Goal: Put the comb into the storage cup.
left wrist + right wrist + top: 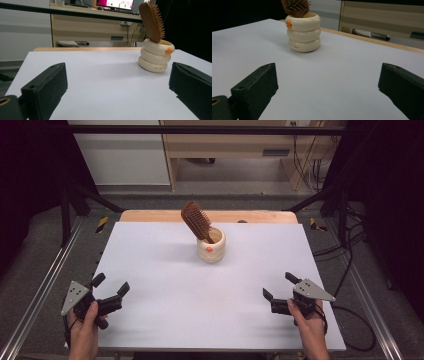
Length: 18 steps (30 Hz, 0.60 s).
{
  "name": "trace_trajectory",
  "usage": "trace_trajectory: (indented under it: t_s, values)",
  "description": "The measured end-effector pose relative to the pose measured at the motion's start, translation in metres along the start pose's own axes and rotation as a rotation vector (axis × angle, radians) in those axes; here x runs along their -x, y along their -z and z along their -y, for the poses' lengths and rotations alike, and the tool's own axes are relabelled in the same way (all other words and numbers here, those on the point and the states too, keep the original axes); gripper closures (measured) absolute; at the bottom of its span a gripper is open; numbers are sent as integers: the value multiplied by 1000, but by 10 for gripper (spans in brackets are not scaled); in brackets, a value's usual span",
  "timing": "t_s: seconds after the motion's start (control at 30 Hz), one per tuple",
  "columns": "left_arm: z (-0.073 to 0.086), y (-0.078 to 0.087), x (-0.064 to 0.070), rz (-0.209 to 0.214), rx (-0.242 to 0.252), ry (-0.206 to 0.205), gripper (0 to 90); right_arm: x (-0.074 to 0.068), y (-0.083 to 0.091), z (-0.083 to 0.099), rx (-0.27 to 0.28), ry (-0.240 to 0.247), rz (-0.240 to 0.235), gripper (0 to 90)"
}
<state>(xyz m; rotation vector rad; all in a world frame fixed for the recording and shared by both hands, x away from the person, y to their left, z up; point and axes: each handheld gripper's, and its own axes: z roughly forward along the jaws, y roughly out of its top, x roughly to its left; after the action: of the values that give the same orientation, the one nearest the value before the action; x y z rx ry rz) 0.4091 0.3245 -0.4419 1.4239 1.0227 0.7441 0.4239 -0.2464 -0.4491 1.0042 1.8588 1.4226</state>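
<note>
Here, a wooden paddle hairbrush (196, 220) stands handle-down and tilted in a cream ringed cup (211, 246) toward the far side of the white bench (165, 305), while the left gripper (111, 290) and right gripper (278, 285) rest well short of the cup near the bench's front edge, their fingers spread wide and holding nothing. Lifting the brush cleanly would likely call for one gripper to steady the cup's wall while the other closes across the brush head and draws it out along its lean.

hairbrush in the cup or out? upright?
In, but tilted. The hairbrush stands handle-down inside the cream ringed cup, its bristle head leaning over the rim; the left gripper view shows the same lean.
</note>
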Motion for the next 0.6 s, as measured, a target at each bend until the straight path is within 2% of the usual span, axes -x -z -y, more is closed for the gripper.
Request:
trace_trajectory:
  t_s: [0.6]
  values:
    - [14, -10, 17, 59, -42, -45, 23, -2, -2, 1, -11, 4, -8, 27]
